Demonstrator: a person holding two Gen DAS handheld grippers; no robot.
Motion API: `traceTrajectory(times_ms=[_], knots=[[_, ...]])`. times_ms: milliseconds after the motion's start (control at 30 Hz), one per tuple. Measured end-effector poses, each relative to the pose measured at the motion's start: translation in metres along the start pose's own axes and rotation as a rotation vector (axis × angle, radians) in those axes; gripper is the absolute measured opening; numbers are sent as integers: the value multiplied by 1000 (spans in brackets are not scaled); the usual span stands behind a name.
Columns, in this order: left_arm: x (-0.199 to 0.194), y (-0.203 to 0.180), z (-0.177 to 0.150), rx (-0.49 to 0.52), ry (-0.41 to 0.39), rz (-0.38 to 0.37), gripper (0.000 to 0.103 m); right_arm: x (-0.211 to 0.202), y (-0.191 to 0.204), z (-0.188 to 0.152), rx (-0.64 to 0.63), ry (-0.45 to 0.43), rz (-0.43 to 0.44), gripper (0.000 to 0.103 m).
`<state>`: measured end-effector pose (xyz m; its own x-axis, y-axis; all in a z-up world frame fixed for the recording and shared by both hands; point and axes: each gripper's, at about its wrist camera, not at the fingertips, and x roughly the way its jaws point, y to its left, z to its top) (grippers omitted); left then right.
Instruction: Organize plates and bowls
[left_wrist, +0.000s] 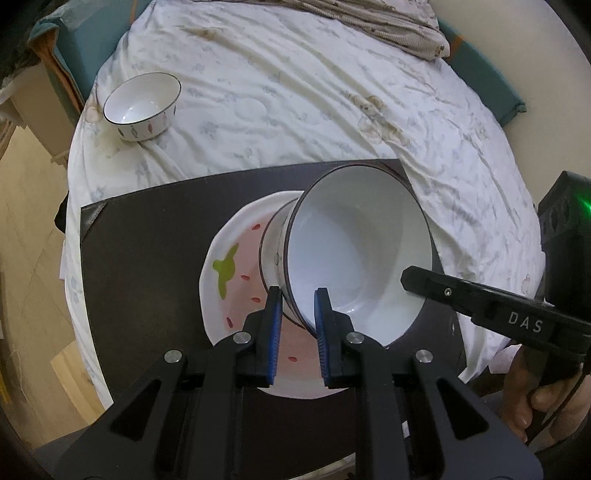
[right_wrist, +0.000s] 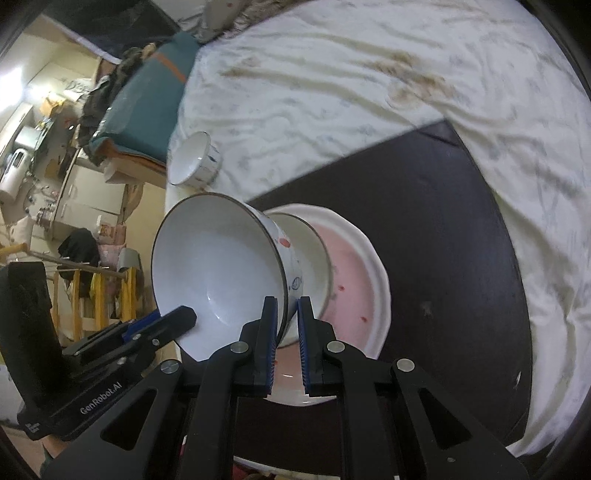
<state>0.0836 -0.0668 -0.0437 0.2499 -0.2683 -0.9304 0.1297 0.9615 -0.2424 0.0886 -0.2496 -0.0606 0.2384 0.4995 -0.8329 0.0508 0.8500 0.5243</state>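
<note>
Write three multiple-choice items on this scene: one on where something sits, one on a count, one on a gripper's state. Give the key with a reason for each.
1. Where does the small bowl stand?
A. on the pale bedsheet, apart from the dark mat
B. on the pink plate
C. inside the held bowl

2. How many bowls show in the left wrist view?
A. one
B. two
C. three

3. What is the left gripper doing?
A. hanging open over the plate
B. clamped on the rim of the large bowl
C. pinching the mat's edge

Key: 1 A, it stands alone on the sheet, left of and beyond the mat. 2 C, the far one, the held one, and another under it on the pink plate. 3 B, its blue pads grip the rim; the right gripper grips the opposite side.
</note>
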Motion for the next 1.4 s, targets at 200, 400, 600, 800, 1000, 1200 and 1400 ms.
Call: traceTrajectory(times_ms=[200, 400, 600, 800, 1000, 1200, 1400], knots=[[6, 2, 3, -7, 19, 17, 14, 9, -6, 1, 17, 28, -19, 12], [12, 6, 5, -24, 35, 13, 14, 12, -6, 3, 21, 34, -19, 12], [16, 10, 7, -35, 45, 9, 14, 18, -7, 5, 35, 49, -25, 12], [16, 8, 8, -28, 44, 22, 14, 20, -8, 6, 46, 52, -28, 12], [18, 9, 8, -19, 42, 27, 14, 18, -10, 7, 51, 52, -20, 12], [17, 7, 7, -9, 23, 46, 14, 12, -7, 6, 35, 33, -19, 12], [13, 7, 7, 9, -3, 58, 15, 6, -5, 6, 31, 24, -14, 12]])
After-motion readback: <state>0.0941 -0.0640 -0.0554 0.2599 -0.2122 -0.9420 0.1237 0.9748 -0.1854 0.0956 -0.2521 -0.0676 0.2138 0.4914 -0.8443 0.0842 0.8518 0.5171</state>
